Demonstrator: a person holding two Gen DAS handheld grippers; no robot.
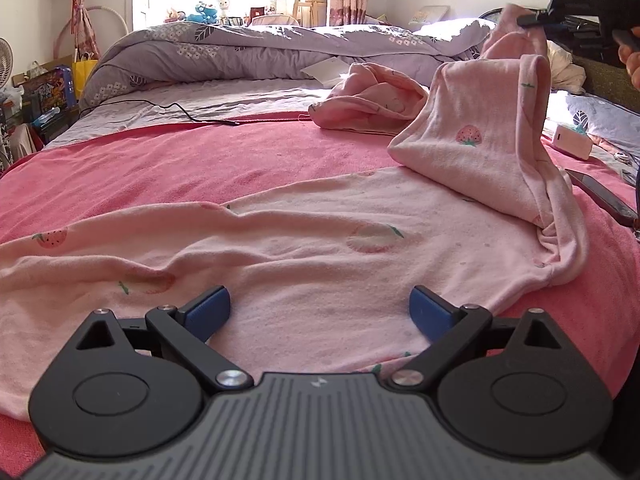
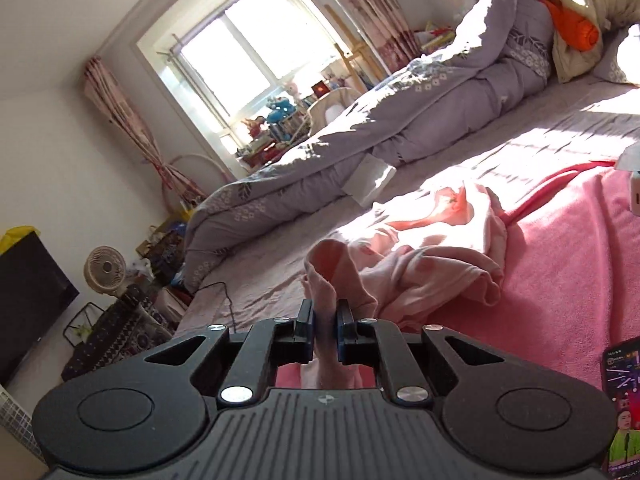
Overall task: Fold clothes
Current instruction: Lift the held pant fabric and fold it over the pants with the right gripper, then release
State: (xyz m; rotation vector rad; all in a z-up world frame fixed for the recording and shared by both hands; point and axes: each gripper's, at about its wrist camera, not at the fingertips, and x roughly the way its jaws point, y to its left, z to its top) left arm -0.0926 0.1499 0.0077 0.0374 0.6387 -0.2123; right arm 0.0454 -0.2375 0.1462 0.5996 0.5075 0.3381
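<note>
lying spread across the pink blanket (image 1: 200,160) on the bed was the pale pink garment (image 1: 320,248), printed with small strawberries, its near part flat and faintly rumpled in the left wrist view. the left gripper (image 1: 320,308) hovered low over that flat part with its jaws wide apart, the blue pads (image 1: 208,312) holding nothing, and whether they brushed the cloth could not be told. toward the right of that view a section of the garment rose off the blanket as a draped peak, and up in the top right corner the right gripper (image 1: 532,21) held the top of that lifted cloth, with part of a hand (image 1: 630,54) showing behind it. from the right wrist view the right gripper's jaws were drawn close together, clamped on a bunched fold of the pink fabric that stuck up between them. beyond them lay a second pink garment (image 2: 432,256), crumpled in a heap where the pink blanket met the lilac sheet (image 2: 520,140). a rolled grey floral quilt (image 1: 248,50) ran along the far side of the bed under a bright window (image 2: 248,56). a black cable (image 1: 168,106) trailed over the sheet, a dark phone (image 1: 604,196) lay on the blanket just beside the lifted garment, and a small white fan (image 2: 105,269) stood on the floor.
</note>
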